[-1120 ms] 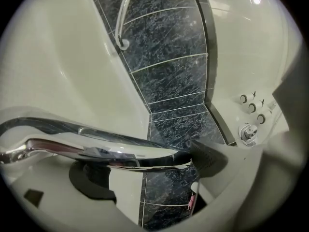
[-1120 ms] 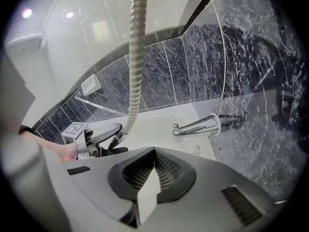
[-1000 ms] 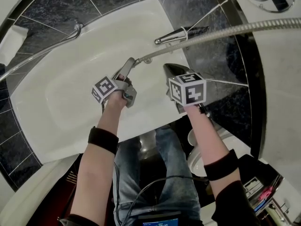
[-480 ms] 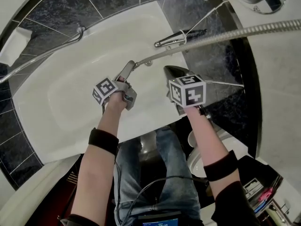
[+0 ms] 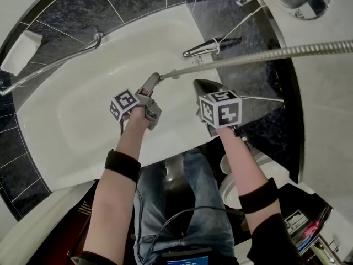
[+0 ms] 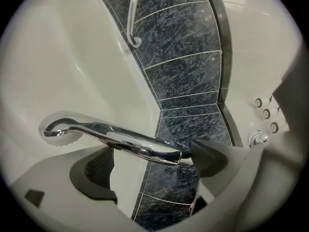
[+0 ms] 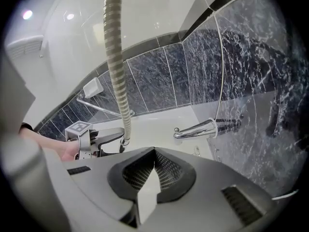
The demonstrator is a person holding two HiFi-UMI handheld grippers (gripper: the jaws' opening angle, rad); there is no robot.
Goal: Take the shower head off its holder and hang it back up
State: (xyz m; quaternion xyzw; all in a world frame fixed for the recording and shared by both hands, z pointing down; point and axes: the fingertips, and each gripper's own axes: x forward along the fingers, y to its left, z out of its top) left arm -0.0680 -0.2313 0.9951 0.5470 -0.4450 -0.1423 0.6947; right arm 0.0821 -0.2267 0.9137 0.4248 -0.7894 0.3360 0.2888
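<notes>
Two clenched: your left gripper (image 5: pixel 149 88) grasps the chrome shower head (image 6: pixel 112 137); your right gripper (image 7: pixel 153 171) is empty, near the ribbed metal hose (image 5: pixel 266 53).

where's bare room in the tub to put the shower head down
The tub floor is bare left of the left gripper, below the grab rail. It is crowded near the spout, where the hose crosses and the left gripper holds the shower head, right gripper beside it.

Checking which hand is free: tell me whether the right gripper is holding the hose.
No: the right gripper has its fingers shut together with nothing between them; the hose hangs beyond them.
</notes>
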